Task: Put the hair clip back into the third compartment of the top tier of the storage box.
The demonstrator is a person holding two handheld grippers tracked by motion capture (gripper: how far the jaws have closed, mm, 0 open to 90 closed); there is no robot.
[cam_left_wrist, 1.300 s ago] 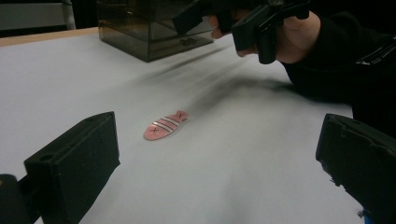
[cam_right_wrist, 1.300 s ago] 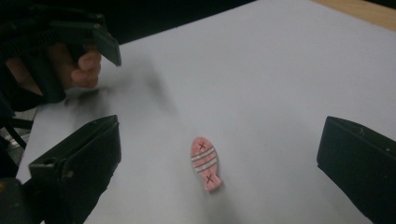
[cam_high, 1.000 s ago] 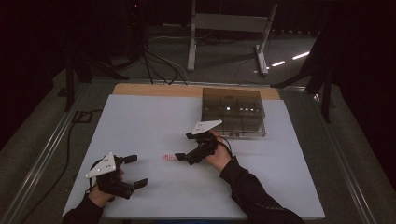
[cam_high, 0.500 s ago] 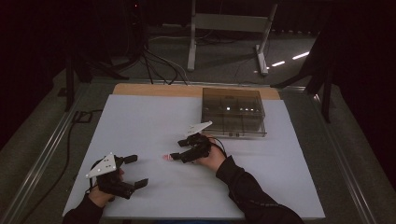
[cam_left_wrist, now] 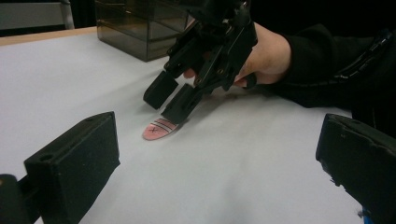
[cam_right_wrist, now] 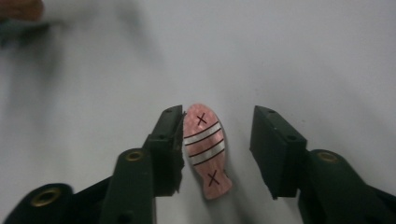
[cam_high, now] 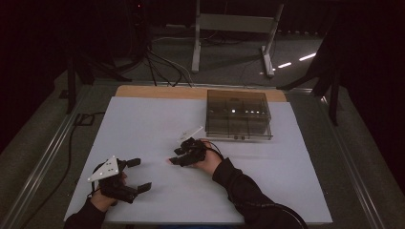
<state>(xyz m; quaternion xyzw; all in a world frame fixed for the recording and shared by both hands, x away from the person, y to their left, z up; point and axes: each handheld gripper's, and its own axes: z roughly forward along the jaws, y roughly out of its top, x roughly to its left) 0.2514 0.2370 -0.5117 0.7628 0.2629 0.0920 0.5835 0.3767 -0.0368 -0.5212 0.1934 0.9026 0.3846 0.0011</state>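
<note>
Where the room falls dark beyond the lamp, a desk (cam_high: 143, 119) with a smooth, matt white top and a strip of bare wood along its far edge stands on grey floor, with a metal stand (cam_high: 229, 28) and loose black cables (cam_high: 157, 67) behind it. On the far right part of the top sits a box (cam_high: 239, 114) of smoky clear plastic, square-cornered and split into compartments. Near the middle lies a fish (cam_right_wrist: 205, 149), a small flat pink piece with a faint checked sheen, white bands edged in dark lines and two dark crosses. The right gripper (cam_right_wrist: 217, 151) points down at it, blocky black fingers (cam_right_wrist: 168, 149) standing either side; they have just been closing, the one at the left of the right gripper view just beside or touching the fish's edge, the other still clear, so nothing is gripped. The left gripper (cam_high: 136, 174) rests low at the near left corner, well apart, its fingers (cam_left_wrist: 74, 163) spread wide on nothing, a grey three-cornered plate on top.
</note>
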